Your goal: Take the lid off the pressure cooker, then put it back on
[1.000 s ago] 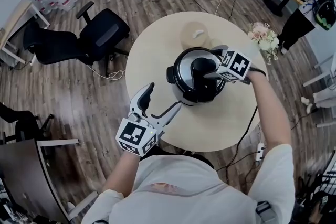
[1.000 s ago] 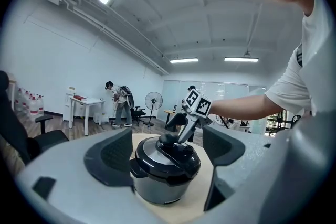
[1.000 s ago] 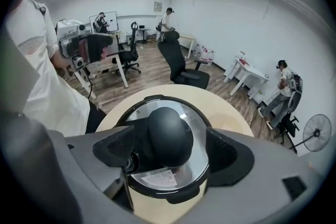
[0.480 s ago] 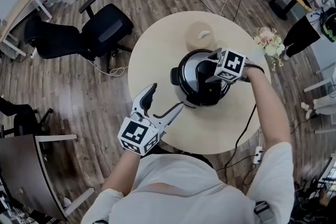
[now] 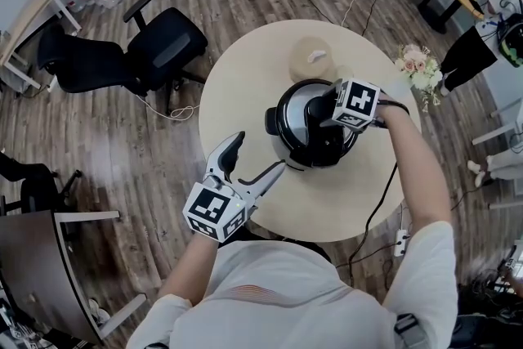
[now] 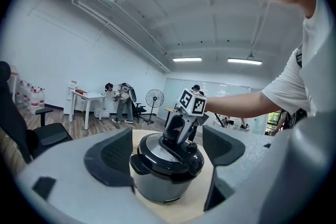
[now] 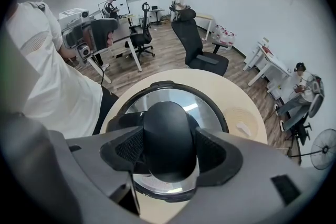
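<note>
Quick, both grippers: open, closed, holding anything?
Left gripper: open, empty.
Right gripper: jaws have just been closing, now shut on the lid handle.

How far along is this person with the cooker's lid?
Nothing is finished yet: the lid sits on the pressure cooker. In hand: the right gripper has just been closing its jaws on the black knob, pads on both sides. The left gripper hangs open and empty. Left: lifting the lid off, then putting it back.
</note>
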`<state>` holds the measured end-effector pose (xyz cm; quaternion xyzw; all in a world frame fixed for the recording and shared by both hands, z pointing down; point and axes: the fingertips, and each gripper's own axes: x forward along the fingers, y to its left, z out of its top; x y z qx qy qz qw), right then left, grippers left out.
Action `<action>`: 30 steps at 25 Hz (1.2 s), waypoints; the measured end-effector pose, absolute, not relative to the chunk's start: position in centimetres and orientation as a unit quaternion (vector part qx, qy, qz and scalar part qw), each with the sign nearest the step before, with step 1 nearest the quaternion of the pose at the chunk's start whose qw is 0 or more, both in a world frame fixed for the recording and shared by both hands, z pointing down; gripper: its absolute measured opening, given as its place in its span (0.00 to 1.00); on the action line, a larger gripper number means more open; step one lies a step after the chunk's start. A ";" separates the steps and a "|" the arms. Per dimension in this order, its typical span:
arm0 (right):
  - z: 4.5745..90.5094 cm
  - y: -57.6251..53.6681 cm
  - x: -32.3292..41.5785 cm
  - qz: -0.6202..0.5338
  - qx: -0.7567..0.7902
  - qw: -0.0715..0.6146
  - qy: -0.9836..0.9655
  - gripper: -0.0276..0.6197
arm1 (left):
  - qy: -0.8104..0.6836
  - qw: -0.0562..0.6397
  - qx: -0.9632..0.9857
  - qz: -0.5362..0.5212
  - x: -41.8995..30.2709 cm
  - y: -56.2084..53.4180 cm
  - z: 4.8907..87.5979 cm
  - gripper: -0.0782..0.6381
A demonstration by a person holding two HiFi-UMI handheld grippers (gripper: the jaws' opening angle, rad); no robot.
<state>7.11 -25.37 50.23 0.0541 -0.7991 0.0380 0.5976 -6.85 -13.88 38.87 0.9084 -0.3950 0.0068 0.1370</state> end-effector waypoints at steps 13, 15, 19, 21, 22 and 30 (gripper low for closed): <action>50.2 -25.1 6.9 0.031 0.054 0.610 -0.790 0.50 | -0.399 0.142 0.906 0.011 -7.1 -14.0 39.2 0.67; 50.3 -25.2 7.0 0.032 0.055 0.613 -0.788 0.50 | -0.397 0.150 0.906 0.010 -7.1 -14.3 39.5 0.67; 50.3 -25.3 7.0 0.033 0.056 0.615 -0.786 0.50 | -0.396 0.169 0.903 0.014 -7.3 -15.4 40.7 0.67; 50.3 -25.3 7.0 0.031 0.056 0.613 -0.788 0.50 | -0.392 0.181 0.902 0.025 -7.1 -16.1 42.0 0.67; 50.3 -25.3 7.0 0.032 0.056 0.612 -0.788 0.50 | -0.388 0.190 0.901 0.030 -7.0 -16.5 42.8 0.67; 50.5 -25.4 7.0 0.032 0.058 0.612 -0.788 0.50 | -0.356 0.378 0.854 -0.023 -7.0 -20.1 51.6 0.67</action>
